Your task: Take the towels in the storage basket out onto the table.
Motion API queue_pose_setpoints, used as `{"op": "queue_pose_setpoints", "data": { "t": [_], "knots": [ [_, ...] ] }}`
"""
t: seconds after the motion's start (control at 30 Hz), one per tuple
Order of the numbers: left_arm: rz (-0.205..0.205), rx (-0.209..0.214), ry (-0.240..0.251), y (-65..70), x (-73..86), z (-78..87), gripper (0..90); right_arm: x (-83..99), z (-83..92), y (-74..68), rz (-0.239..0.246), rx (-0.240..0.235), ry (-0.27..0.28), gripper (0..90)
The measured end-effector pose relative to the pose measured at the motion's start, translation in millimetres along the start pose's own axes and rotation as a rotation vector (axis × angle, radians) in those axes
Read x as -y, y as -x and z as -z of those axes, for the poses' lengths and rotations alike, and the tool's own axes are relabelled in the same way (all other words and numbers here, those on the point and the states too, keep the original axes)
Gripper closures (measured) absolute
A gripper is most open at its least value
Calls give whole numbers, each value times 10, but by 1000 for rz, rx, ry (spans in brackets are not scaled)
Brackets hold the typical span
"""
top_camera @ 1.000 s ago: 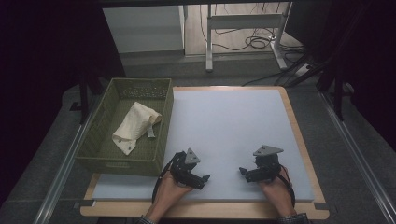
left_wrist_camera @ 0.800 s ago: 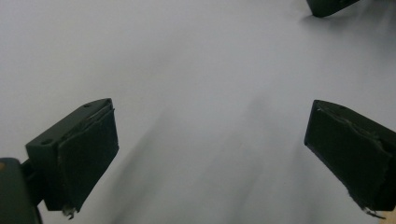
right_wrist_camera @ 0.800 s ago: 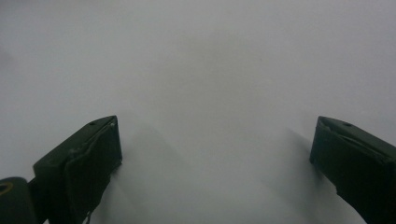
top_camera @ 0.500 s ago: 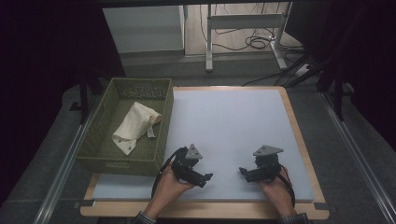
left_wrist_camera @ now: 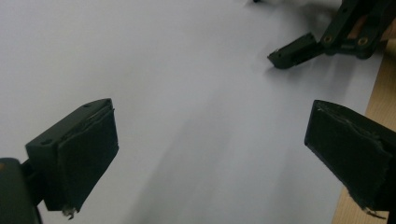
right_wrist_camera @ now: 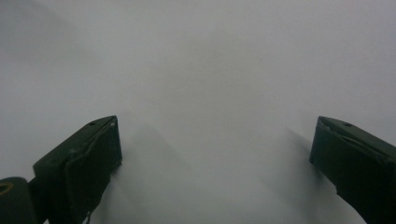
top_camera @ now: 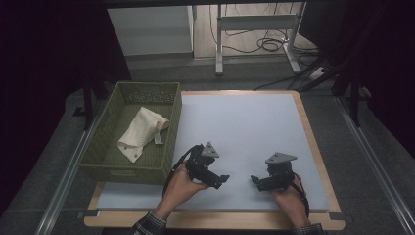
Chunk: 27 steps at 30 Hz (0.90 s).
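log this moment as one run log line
left claw: open, empty | right claw: open, empty | cloth: in green basket | mat: bare

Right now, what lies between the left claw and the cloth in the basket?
In the high view, only the green basket's near wall stands between the left claw and the cream cloth; the claw is over bare white mat.

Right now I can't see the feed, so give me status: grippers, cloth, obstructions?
Left gripper and right gripper open, empty, low over the mat. Cloth in green basket. Nothing between.
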<state>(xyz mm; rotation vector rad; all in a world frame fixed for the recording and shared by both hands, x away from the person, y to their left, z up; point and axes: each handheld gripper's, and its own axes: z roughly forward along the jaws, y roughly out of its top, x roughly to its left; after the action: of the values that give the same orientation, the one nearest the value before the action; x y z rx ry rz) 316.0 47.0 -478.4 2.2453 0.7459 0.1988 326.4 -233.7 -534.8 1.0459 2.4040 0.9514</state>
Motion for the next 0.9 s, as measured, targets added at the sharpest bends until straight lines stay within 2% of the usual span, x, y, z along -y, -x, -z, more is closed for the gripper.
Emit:
{"op": "queue_pose_setpoints", "data": {
  "t": [0.23,0.33,0.47,0.6,0.83,0.9],
  "knots": [
    [-45,-19,-31,-27,-260,74,30,0,-1,0,0,-1,0,23],
    [-46,-24,-40,-56,-312,101,30,0,-1,0,0,-1,1,23],
    [-33,-24,-51,-133,-394,160,30,0,0,3,2,-1,-1,23],
    [-25,-53,-74,-251,-476,235,28,0,-2,1,2,0,1,23],
    [7,-74,-69,-423,-576,381,21,1,-4,1,1,-1,3,23],
    [23,-81,-71,-506,-617,462,18,1,-4,1,1,-1,3,23]
  ]
}}
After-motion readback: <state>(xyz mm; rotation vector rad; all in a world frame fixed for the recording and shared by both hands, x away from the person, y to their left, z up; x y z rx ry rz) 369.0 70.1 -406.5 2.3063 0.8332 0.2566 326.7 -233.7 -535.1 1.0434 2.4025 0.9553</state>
